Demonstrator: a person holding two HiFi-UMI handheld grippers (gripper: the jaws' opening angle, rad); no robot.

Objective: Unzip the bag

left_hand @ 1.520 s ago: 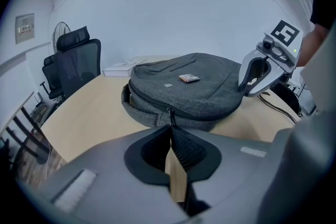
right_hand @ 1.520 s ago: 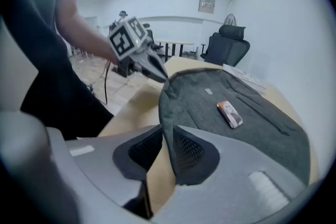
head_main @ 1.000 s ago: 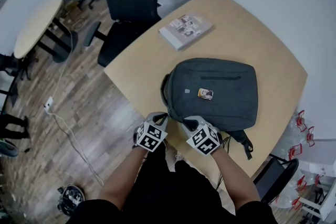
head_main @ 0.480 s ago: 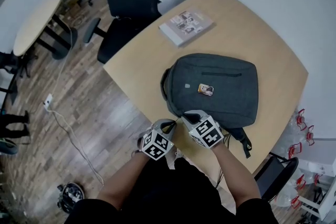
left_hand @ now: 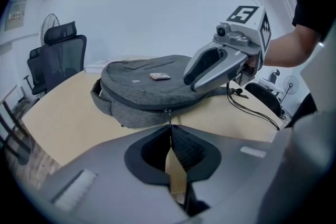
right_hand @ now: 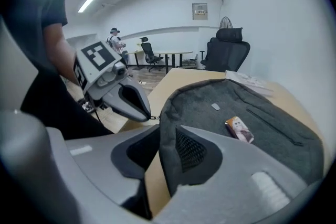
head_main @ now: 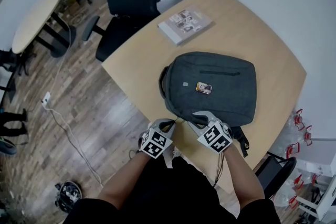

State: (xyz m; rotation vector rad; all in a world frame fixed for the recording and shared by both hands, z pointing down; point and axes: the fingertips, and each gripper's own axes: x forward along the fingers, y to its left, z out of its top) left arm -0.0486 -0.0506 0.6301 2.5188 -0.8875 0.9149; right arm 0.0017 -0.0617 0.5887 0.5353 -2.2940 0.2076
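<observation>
On the table (head_main: 252, 34) the grey bag (head_main: 220, 86) lies flat before us. Our right gripper (head_main: 201, 117) has just been opening, the bag's rim loose between its jaws; our left gripper (head_main: 170, 123) pinches the zipper pull (left_hand: 169, 122). Unbraced, the bag may slide when we tug

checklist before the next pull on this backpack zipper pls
1. Left gripper shut on the zipper pull: ok.
2. Right gripper holding the backpack steady: not ok; its jaws have just been opening, with the bag's edge between them but unclamped.
3. Backpack lying flat on the table: ok.
4. Book clear of the backpack: ok, it lies apart at the far edge.
5. Zipper free of snags ahead of the pull: cannot tell.
</observation>
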